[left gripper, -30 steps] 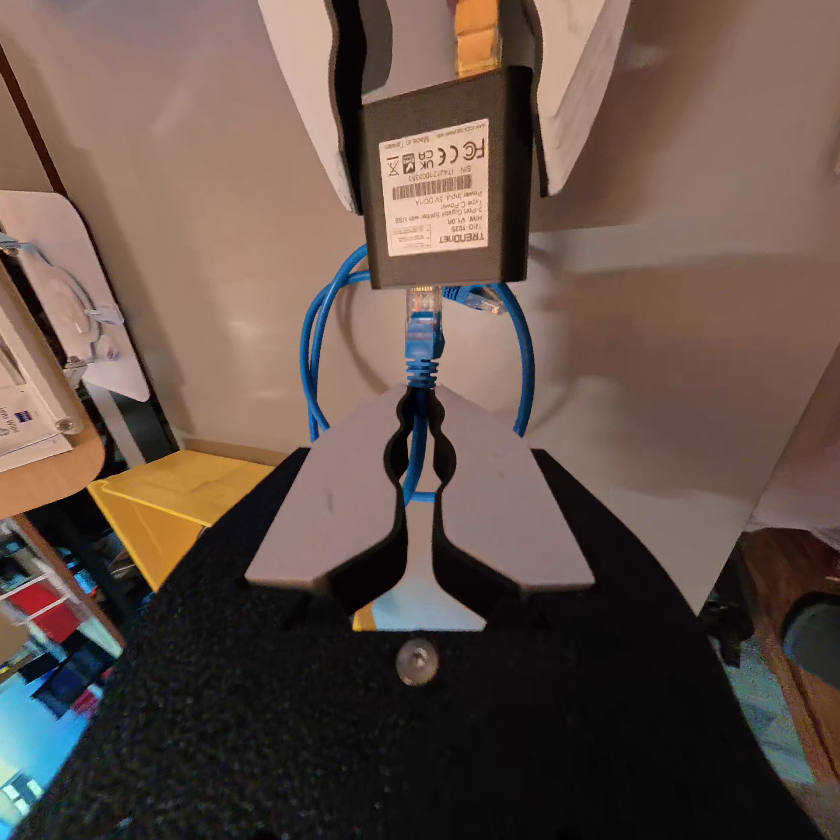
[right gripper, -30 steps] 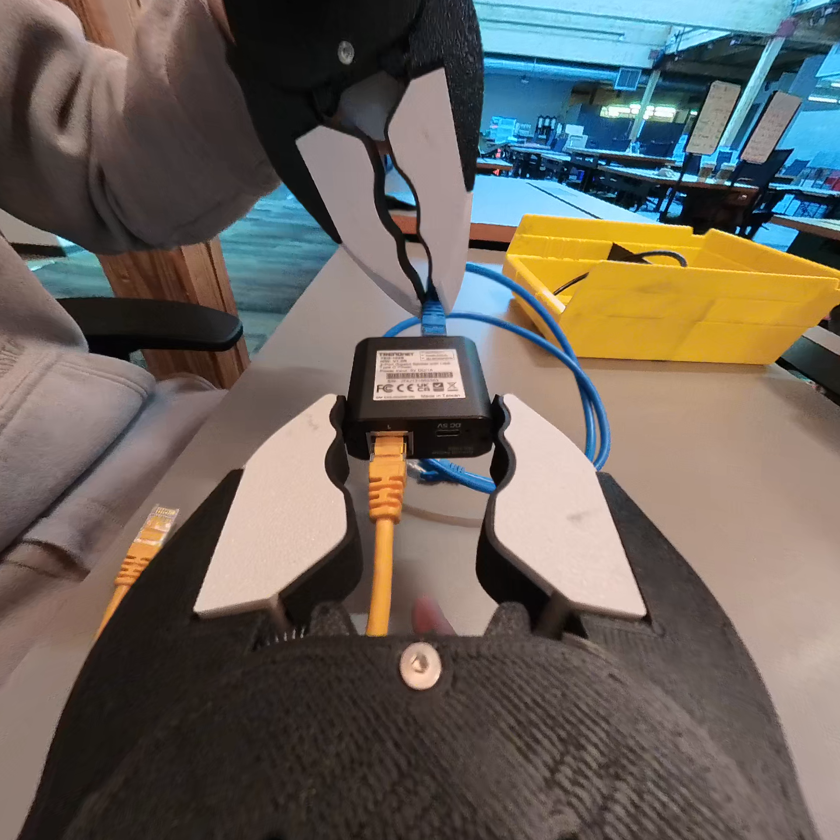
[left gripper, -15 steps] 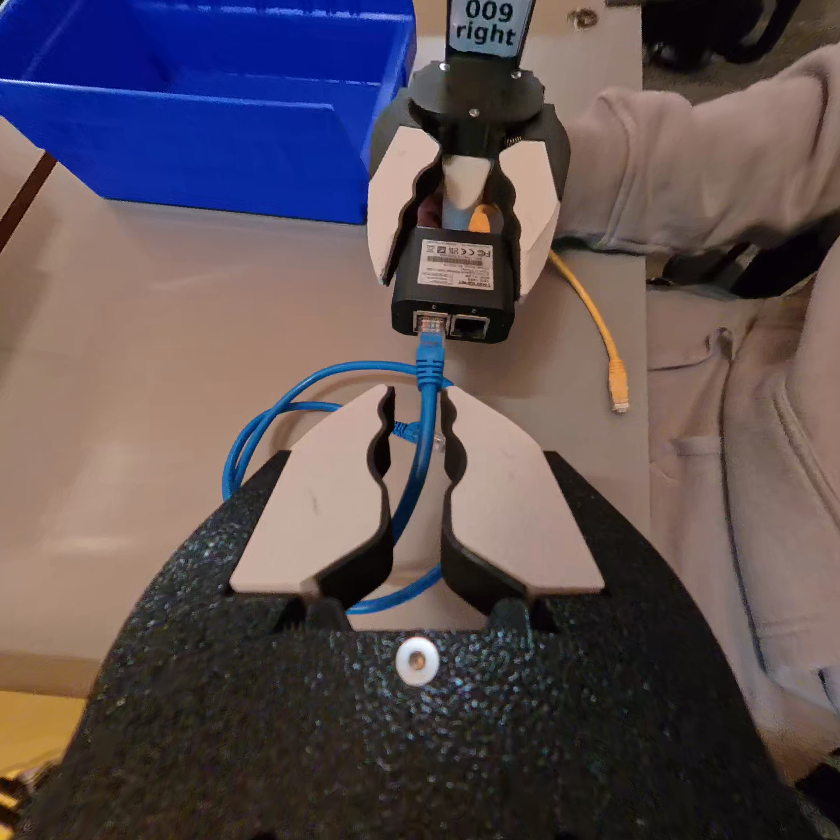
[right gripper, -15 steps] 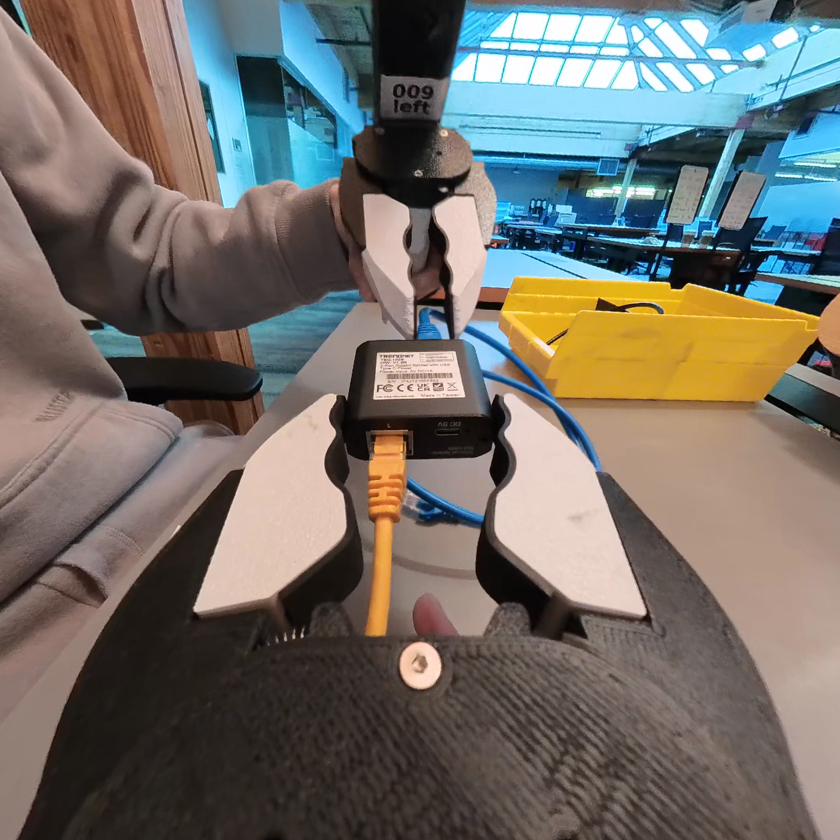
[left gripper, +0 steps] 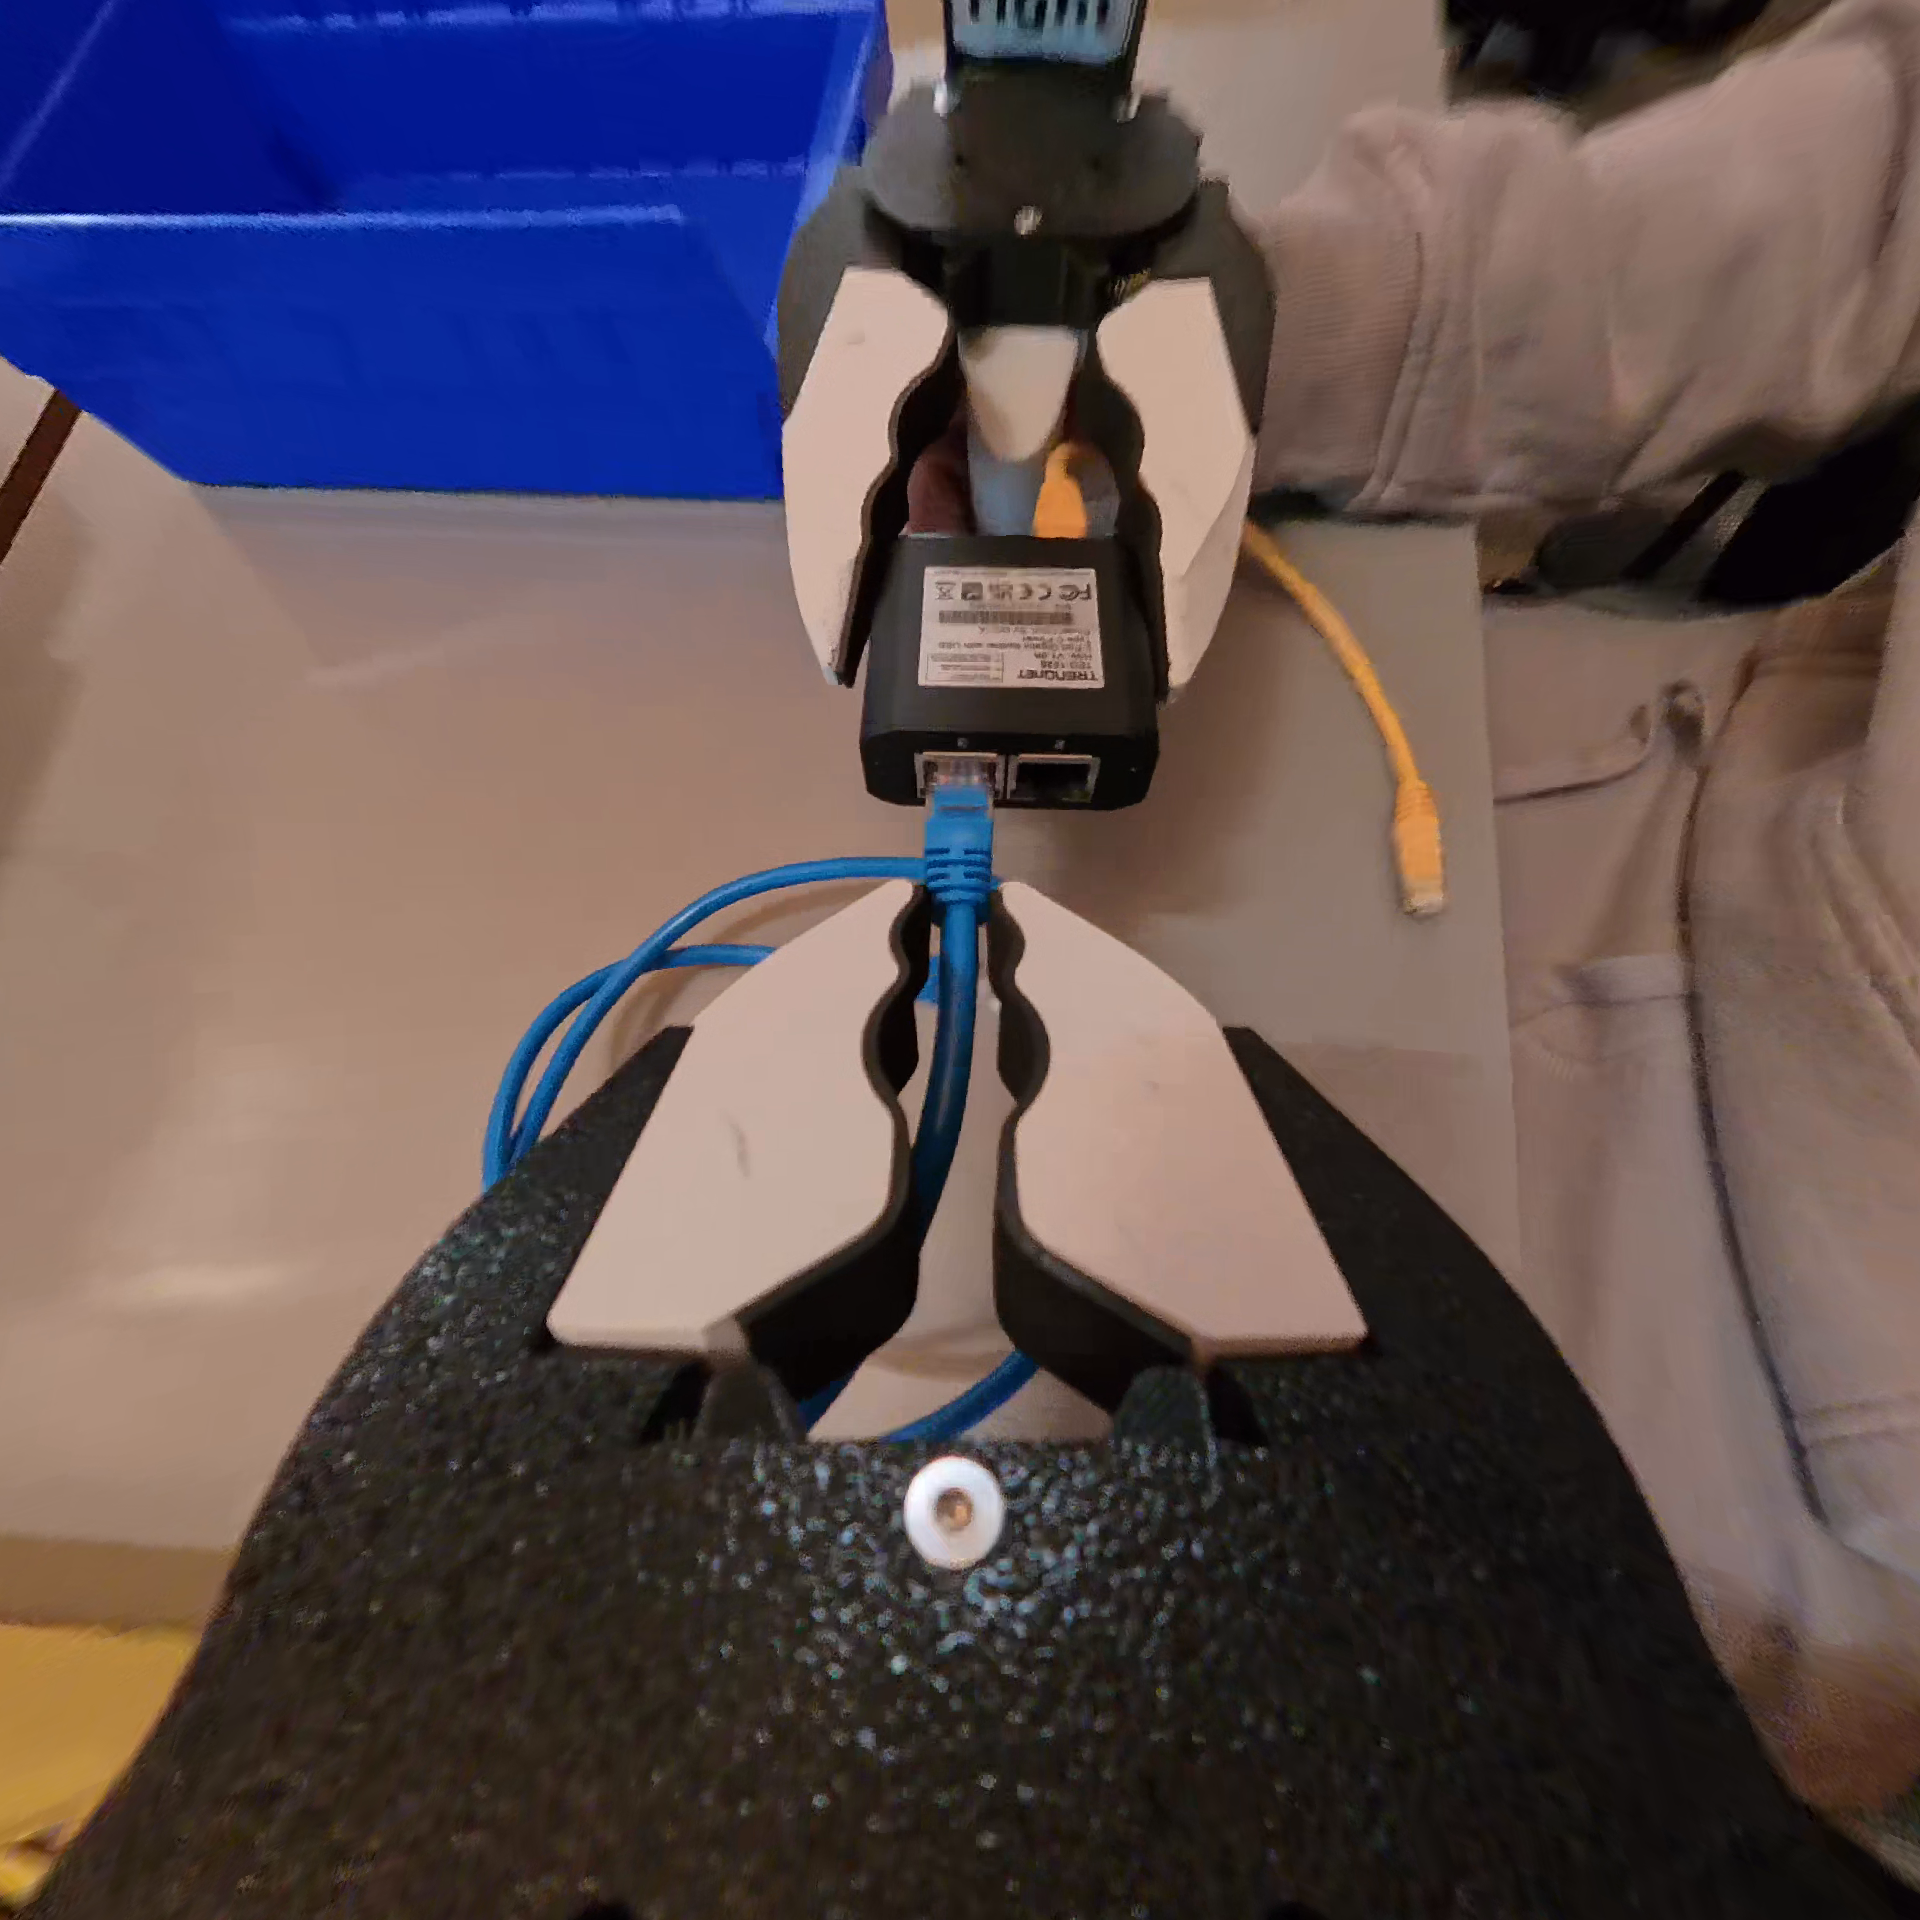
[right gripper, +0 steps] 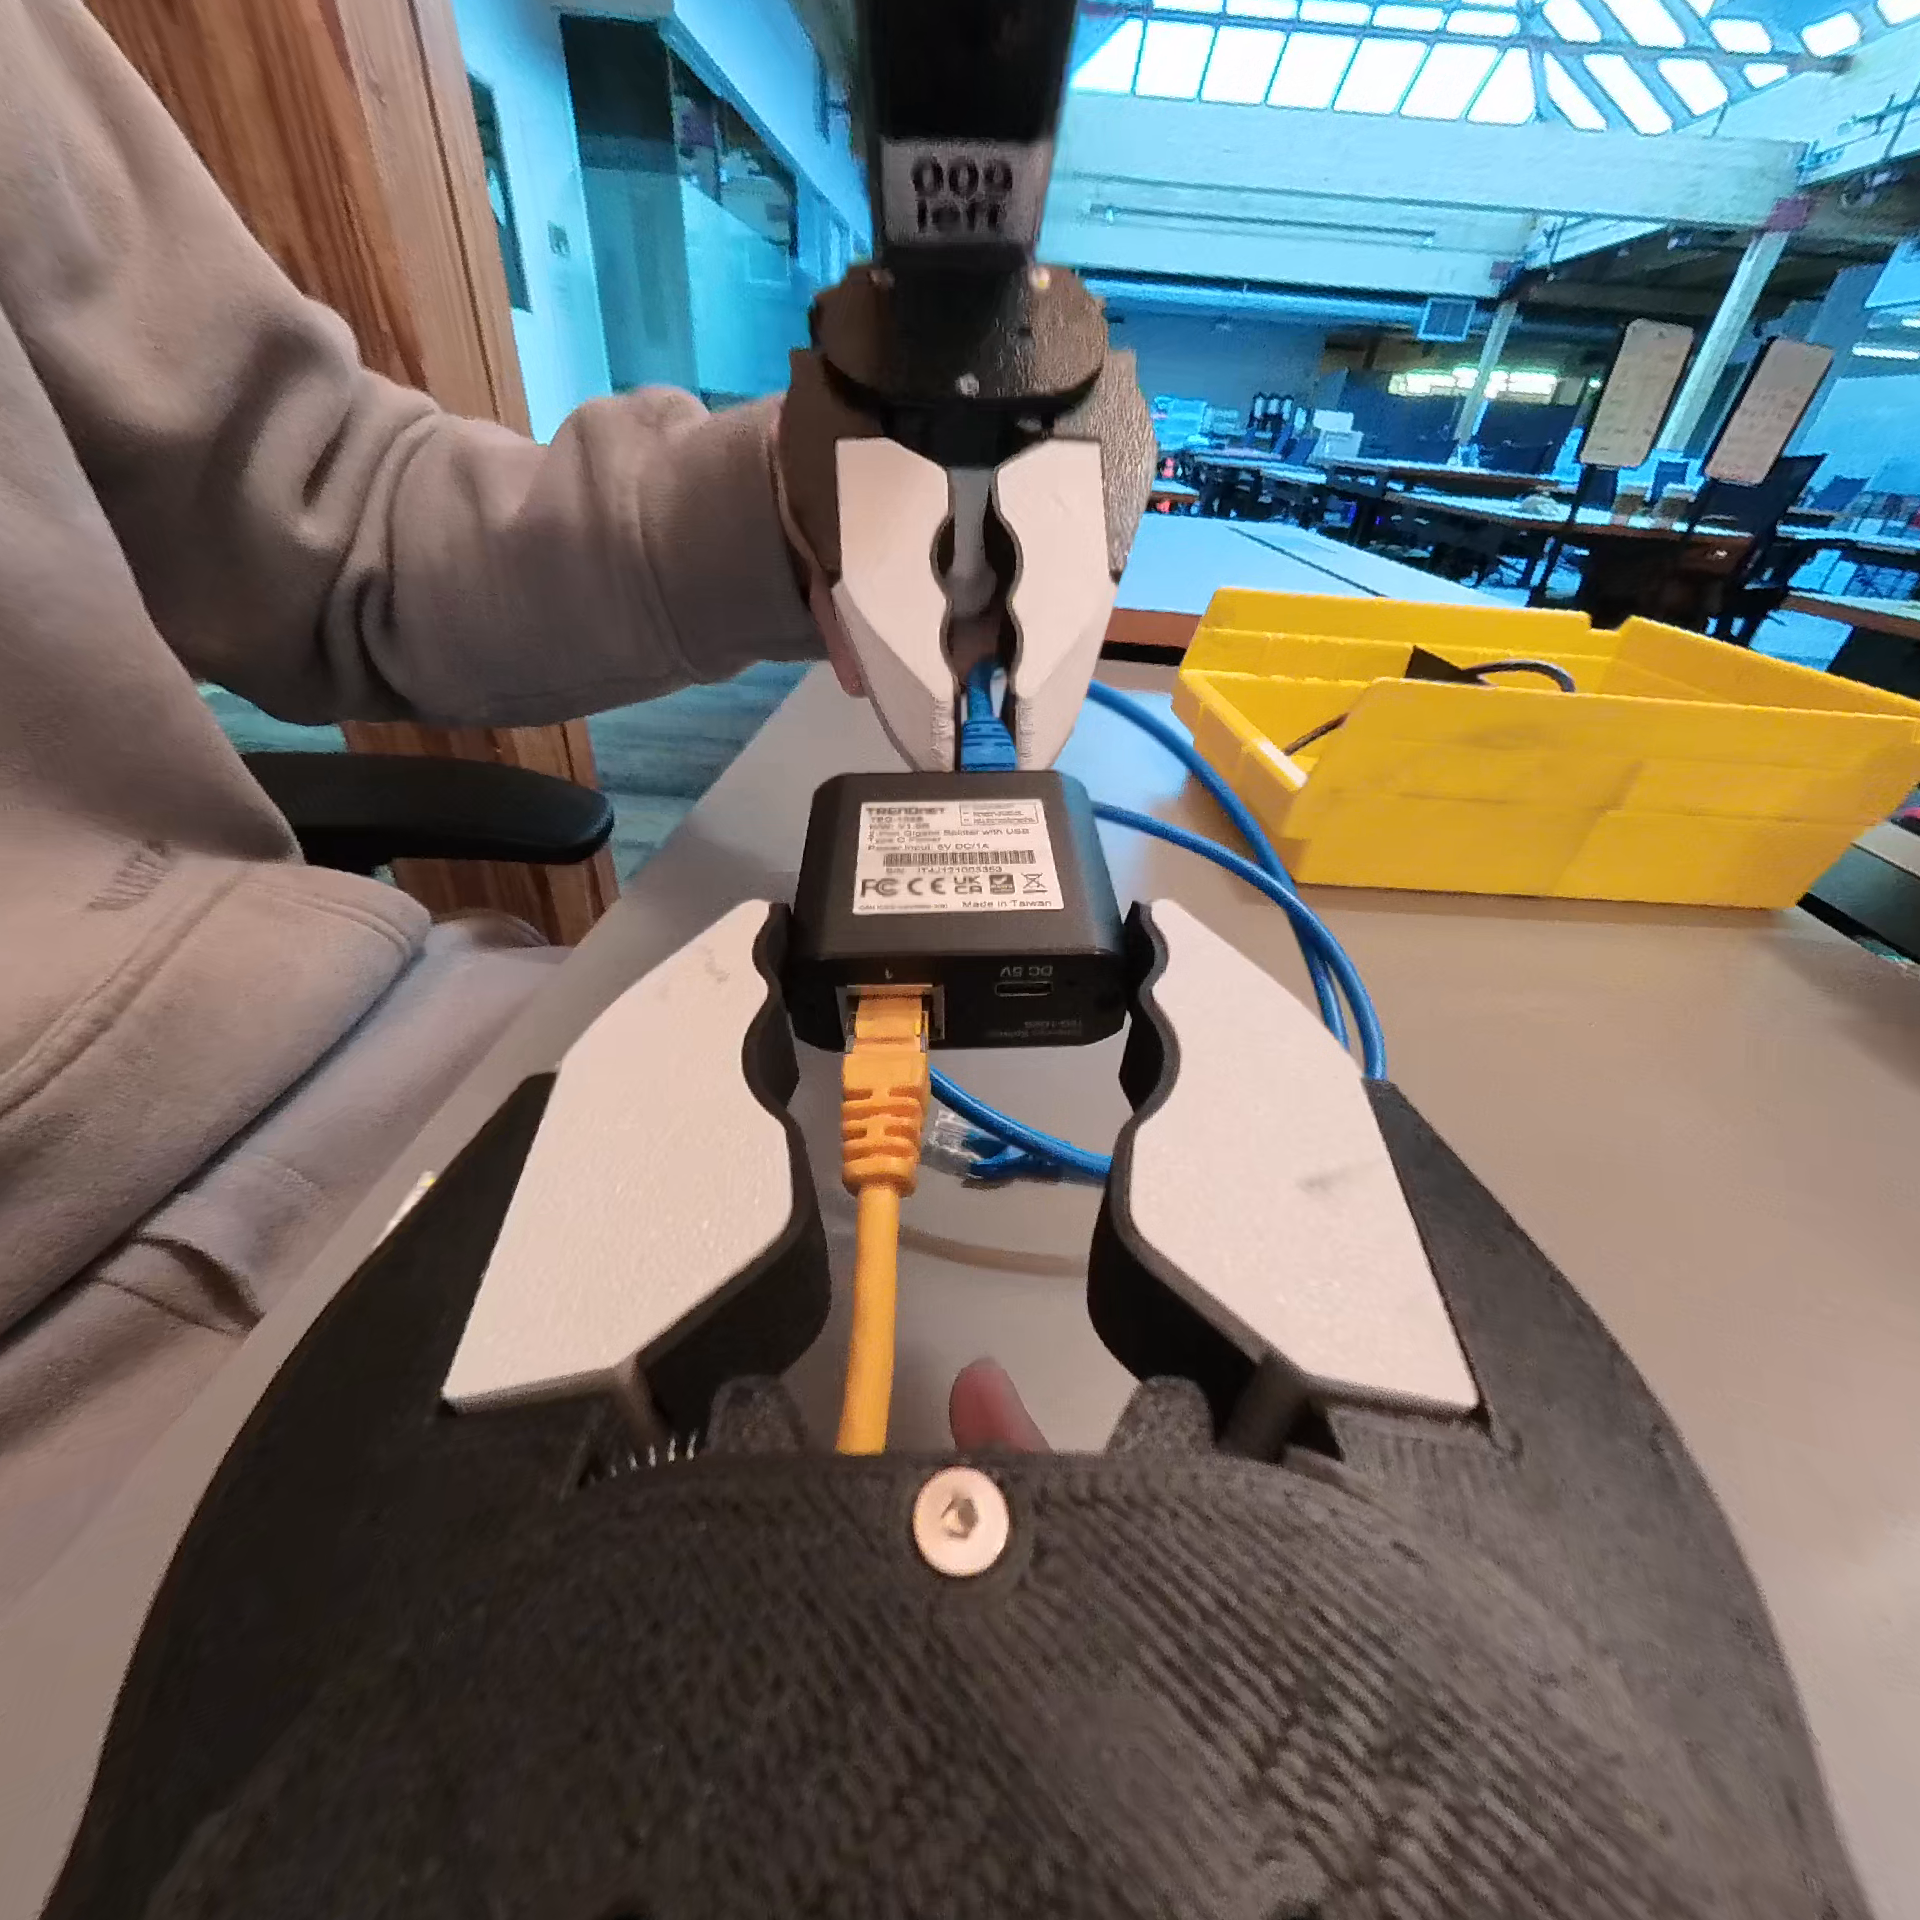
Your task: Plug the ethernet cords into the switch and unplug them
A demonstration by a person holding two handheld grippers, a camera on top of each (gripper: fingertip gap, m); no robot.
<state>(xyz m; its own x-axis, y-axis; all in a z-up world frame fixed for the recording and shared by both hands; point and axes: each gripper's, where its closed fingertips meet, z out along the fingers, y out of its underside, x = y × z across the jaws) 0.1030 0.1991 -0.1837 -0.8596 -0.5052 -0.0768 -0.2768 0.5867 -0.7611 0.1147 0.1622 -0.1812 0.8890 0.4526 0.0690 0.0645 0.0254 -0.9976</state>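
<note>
Step in hand: the blue ethernet cord (left gripper: 951, 1039) sits with its plug (left gripper: 958, 821) in the left-hand port of the switch (left gripper: 1006, 675). Whether it is being seated or pulled cannot be told.
Left gripper (left gripper: 954, 904): closed narrowly on the blue ethernet cord just behind the plug boot; slack loops on the table (left gripper: 364, 831) to the left.
Switch: held off the table, directly ahead of the left gripper.
Right gripper (right gripper: 951, 940): clamps the switch by both sides.
Orange ethernet cord (right gripper: 871, 1299): plugged into the opposite face; its free end (left gripper: 1418, 847) lies on the table.
Next move: judged to call for a straight axial pull or push, the right gripper bracing the switch; unplugging likely needs the latch tab depressed.
</note>
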